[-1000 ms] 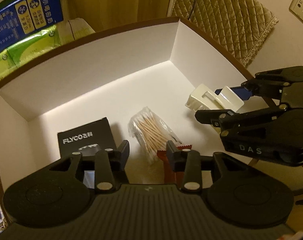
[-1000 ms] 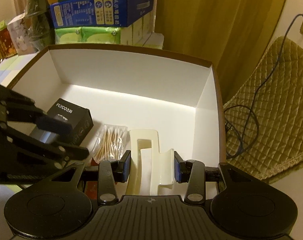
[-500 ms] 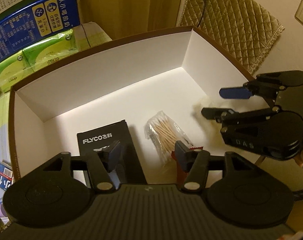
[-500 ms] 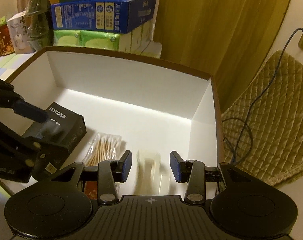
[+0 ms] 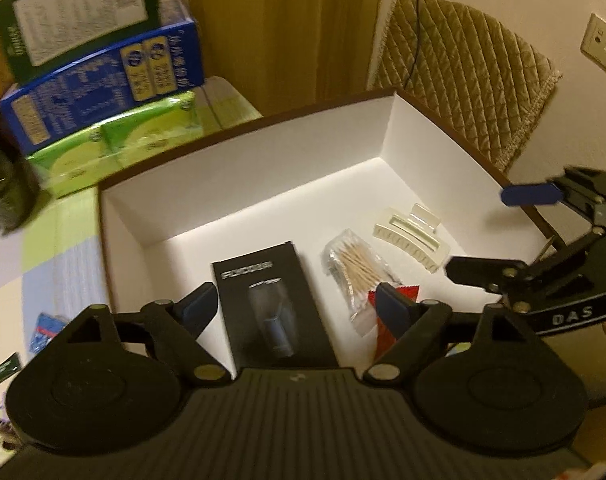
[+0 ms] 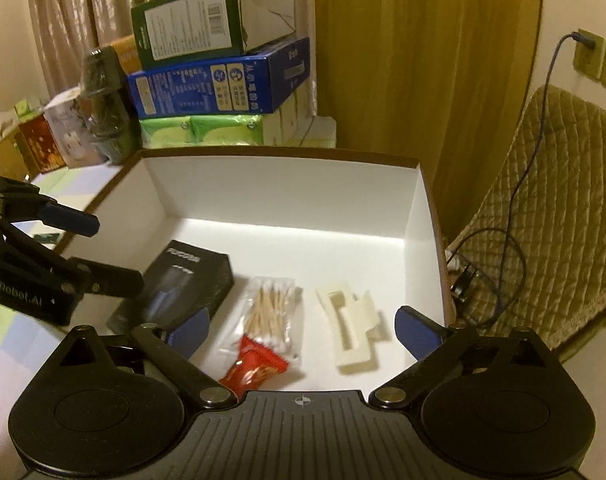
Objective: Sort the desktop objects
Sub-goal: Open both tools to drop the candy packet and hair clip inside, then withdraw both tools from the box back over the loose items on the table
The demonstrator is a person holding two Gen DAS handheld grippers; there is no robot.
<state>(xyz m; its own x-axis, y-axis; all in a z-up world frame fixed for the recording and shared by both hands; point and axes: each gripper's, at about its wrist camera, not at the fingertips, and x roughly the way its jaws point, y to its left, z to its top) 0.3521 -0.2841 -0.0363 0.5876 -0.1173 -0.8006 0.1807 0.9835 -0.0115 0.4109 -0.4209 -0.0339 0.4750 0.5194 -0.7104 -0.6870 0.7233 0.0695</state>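
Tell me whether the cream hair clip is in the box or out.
In. The hair clip lies on the white box floor beside the cotton swabs, free of both grippers.

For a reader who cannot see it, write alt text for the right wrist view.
An open white box holds a black carton, a bag of cotton swabs, a red packet and a cream hair clip. The right gripper is opening above them, holding nothing.
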